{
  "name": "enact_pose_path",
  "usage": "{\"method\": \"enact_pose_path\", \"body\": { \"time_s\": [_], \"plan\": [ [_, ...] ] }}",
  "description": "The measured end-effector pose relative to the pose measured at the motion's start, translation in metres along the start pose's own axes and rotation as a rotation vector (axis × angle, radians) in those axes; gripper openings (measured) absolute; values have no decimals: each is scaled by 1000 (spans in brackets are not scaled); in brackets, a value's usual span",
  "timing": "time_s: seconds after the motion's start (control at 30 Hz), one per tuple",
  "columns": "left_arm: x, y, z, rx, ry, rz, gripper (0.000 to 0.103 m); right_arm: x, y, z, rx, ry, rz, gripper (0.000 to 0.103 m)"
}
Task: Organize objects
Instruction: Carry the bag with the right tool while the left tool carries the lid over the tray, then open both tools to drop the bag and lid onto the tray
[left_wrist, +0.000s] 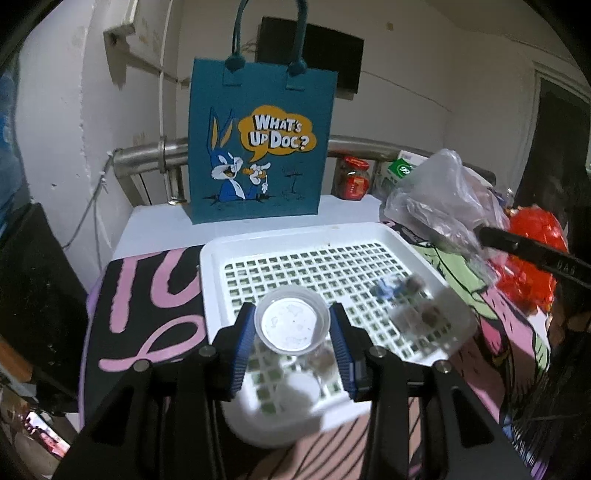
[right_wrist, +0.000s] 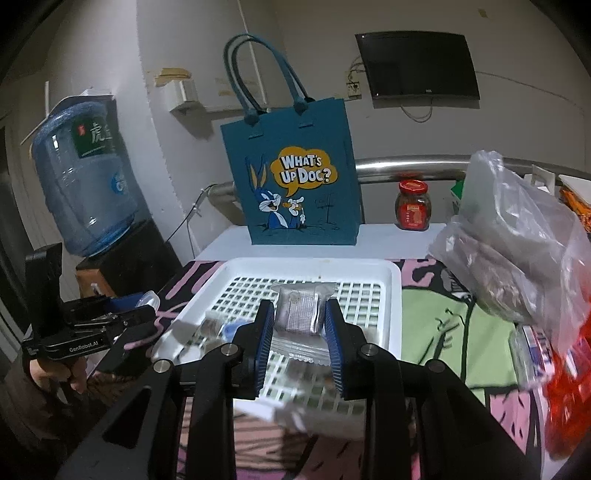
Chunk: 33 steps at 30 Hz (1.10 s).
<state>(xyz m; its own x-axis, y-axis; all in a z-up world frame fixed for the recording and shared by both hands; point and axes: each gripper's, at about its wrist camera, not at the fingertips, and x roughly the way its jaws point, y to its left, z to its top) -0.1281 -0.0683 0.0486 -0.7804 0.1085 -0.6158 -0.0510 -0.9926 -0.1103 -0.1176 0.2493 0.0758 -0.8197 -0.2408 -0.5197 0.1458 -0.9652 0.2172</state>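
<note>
My left gripper (left_wrist: 292, 332) is shut on a small clear plastic cup with a lid (left_wrist: 291, 325), held above the near left part of the white perforated tray (left_wrist: 258, 247). My right gripper (right_wrist: 300, 325) is shut on a small clear packet (right_wrist: 301, 314), held above the same tray (right_wrist: 391, 295). Blurred clear packets with blue and brown bits (left_wrist: 410, 295) lie in the tray's right part. The left gripper also shows at the left of the right wrist view (right_wrist: 144, 312), with the cup (right_wrist: 147, 297) between its fingers.
A blue "What's Up Doc?" tote bag (left_wrist: 258, 147) stands behind the tray. A red-lidded jar (left_wrist: 352, 177), a stuffed clear plastic bag (right_wrist: 517, 251) and red packaging (left_wrist: 532, 258) lie to the right. A water jug (right_wrist: 81, 184) stands at the left.
</note>
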Motion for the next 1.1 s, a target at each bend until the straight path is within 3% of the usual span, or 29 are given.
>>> {"method": "enact_pose_path", "body": {
  "time_s": [0.2, 0.37, 0.63, 0.7, 0.73, 0.8, 0.87, 1.1],
  "plan": [
    [49, 6, 16, -38, 70, 15, 39, 68, -18, 15, 52, 118, -17, 27],
    [93, 17, 17, -86, 147, 36, 39, 124, -34, 9, 74, 226, -64, 27],
    [128, 24, 9, -114, 248, 44, 39, 173, -46, 0, 61, 334, -122, 27],
    [126, 25, 11, -131, 228, 49, 40, 178, -47, -1, 58, 351, -134, 29],
    [124, 27, 12, -146, 223, 51, 40, 178, -46, -1, 54, 353, -139, 31],
    [121, 29, 11, -172, 220, 44, 46, 172, -43, 0, 49, 327, -145, 54],
    [113, 28, 11, -188, 198, 27, 52, 158, -39, 3, 55, 270, -152, 65],
    [66, 14, 13, -167, 89, -1, 54, 97, -9, 9, 31, 133, -91, 77]
  ]
}}
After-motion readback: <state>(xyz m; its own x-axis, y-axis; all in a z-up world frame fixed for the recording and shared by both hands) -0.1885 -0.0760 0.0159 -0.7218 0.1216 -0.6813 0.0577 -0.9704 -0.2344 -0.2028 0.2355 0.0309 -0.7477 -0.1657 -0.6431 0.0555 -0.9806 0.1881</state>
